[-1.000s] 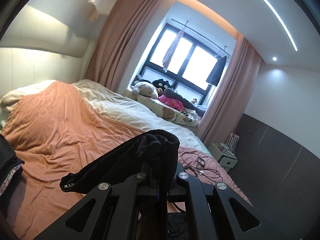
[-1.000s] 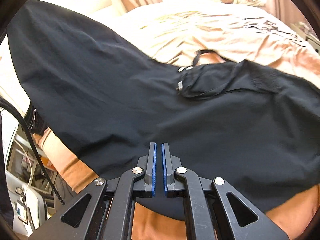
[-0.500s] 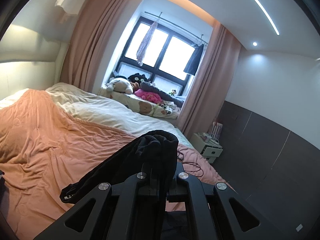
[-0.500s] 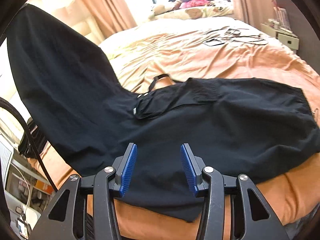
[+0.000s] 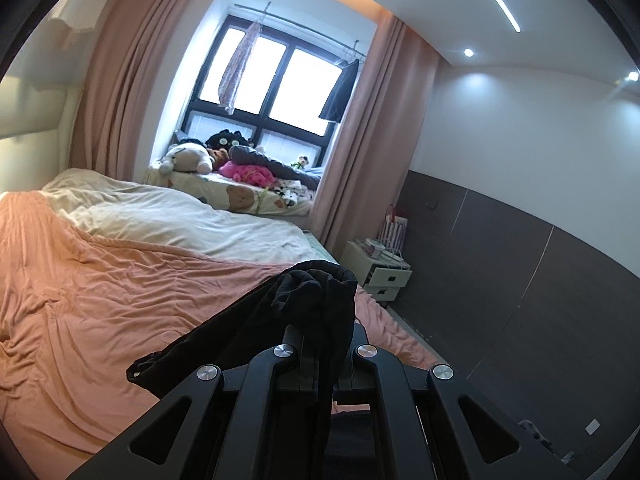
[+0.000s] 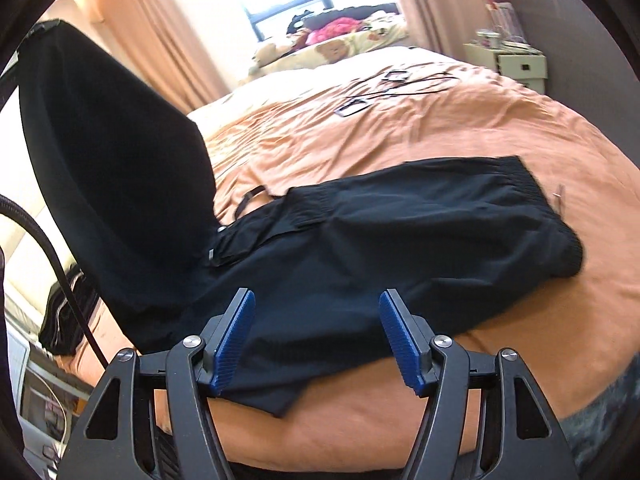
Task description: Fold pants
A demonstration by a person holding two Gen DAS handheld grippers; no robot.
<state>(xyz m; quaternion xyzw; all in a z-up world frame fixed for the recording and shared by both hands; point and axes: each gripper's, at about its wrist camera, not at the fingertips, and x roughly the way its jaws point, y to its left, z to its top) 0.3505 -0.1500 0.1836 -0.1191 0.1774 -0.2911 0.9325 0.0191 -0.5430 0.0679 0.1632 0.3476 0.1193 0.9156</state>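
Two grippers are sharing the work: the left gripper [image 5: 320, 364] is clenching a bunched end of the black pants [image 6: 400, 240], lifting it above the bed [image 6: 440, 128], while the right gripper [image 6: 316, 336] is hovering with fingers [image 6: 234, 336] spread — holding nothing. Carrying that raised end over evenly toward the waistband [image 6: 532, 200] is probably wisest — no twisting.

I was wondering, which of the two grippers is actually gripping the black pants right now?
The left gripper: its jaws are shut on a bunched fold of the black pants. The right gripper is open, its blue pads spread apart above the fabric, holding nothing.
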